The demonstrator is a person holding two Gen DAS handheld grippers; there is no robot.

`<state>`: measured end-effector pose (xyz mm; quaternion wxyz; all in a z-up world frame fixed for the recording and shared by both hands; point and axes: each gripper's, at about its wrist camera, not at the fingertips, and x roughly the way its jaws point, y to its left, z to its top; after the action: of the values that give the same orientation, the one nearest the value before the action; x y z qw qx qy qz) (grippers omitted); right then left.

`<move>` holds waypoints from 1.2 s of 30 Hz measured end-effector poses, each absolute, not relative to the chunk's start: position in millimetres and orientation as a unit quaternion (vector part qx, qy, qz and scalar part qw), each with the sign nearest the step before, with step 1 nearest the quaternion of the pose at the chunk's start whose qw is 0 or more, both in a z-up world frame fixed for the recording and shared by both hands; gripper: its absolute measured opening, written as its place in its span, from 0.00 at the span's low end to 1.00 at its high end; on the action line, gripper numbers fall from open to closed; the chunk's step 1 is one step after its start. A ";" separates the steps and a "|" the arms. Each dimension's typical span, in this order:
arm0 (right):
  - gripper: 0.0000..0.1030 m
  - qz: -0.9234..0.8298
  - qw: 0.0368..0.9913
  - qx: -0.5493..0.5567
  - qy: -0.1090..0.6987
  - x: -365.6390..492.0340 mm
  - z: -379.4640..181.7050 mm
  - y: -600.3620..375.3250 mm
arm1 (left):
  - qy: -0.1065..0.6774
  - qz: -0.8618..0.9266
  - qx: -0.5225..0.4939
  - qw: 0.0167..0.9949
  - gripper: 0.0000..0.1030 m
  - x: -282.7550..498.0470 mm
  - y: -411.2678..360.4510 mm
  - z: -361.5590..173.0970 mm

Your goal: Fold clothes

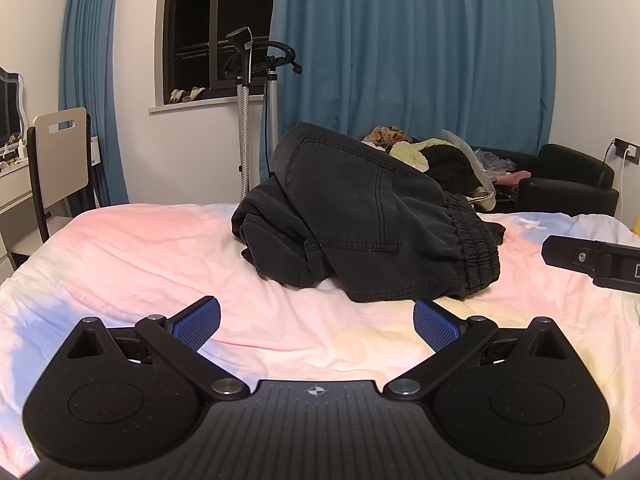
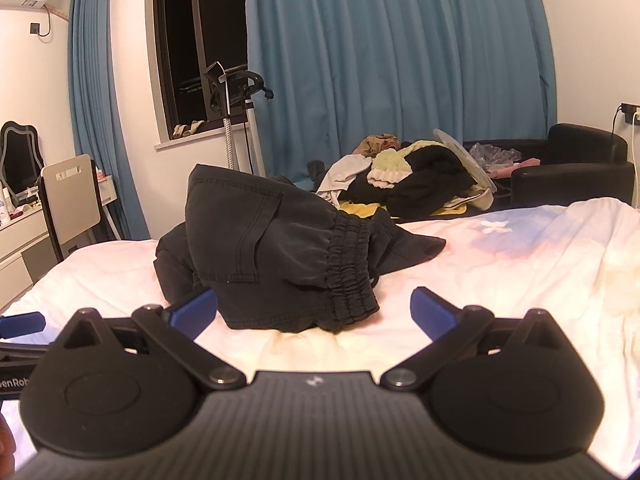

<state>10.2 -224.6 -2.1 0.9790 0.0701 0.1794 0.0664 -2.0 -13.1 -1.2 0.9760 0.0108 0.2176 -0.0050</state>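
A crumpled pair of black trousers [image 1: 360, 220] with a back pocket and an elastic waistband lies heaped on the pastel bedspread [image 1: 140, 264]. In the right wrist view the same trousers [image 2: 272, 256] sit just beyond the fingers, waistband toward me. My left gripper [image 1: 316, 326] is open, blue pads wide apart, a short way in front of the heap with nothing between them. My right gripper [image 2: 314, 312] is also open, its left pad [image 2: 198, 306] close to the cloth's near edge. Part of the right gripper's body [image 1: 596, 262] shows at the right edge of the left wrist view.
A pile of other clothes [image 2: 412, 176] lies at the bed's far side. A black armchair [image 2: 572, 172] stands at the back right, a garment steamer stand [image 1: 256, 92] by the window, a chair and dresser [image 1: 60, 164] at the left. Blue curtains cover the back wall.
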 end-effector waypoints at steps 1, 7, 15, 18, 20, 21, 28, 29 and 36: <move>1.00 0.067 0.979 0.070 0.179 9.3 -2.1 -226.3 | 0.218 -0.006 0.011 0.976 1.00 -2.1 -13.2 -1.6; 1.00 0.065 0.978 0.071 0.183 9.6 -2.3 -227.5 | 0.219 -0.010 0.020 0.975 1.00 -1.9 -15.3 -6.6; 1.00 0.061 0.972 0.087 0.209 17.5 -0.7 -239.3 | 0.225 -0.020 0.063 0.972 1.00 3.1 -29.2 -17.7; 1.00 0.062 0.970 0.095 0.216 20.7 0.5 -245.6 | 0.225 -0.024 0.097 0.969 1.00 7.6 -41.4 -21.3; 1.00 0.065 0.968 0.100 0.221 22.6 1.2 -250.7 | 0.222 -0.028 0.126 0.966 1.00 11.8 -52.2 -22.7; 1.00 0.066 0.967 0.102 0.225 23.7 1.3 -253.1 | 0.221 -0.032 0.140 0.965 1.00 14.4 -57.9 -23.5; 1.00 0.071 0.953 0.126 0.265 36.3 -5.4 -272.7 | 0.216 -0.076 0.262 0.938 1.00 44.7 -113.8 -39.0; 1.00 0.069 0.952 0.125 0.269 38.1 -6.6 -274.8 | 0.215 -0.081 0.285 0.931 1.00 52.2 -124.2 -43.1; 1.00 0.056 0.940 0.164 0.295 55.8 -18.6 -303.9 | 0.190 -0.111 0.407 0.886 1.00 104.4 -184.0 -75.0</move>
<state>55.8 -303.9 -18.6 0.9396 0.1642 0.2949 0.0560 104.4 -184.0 -75.0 0.8864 0.4073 0.1898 -0.1112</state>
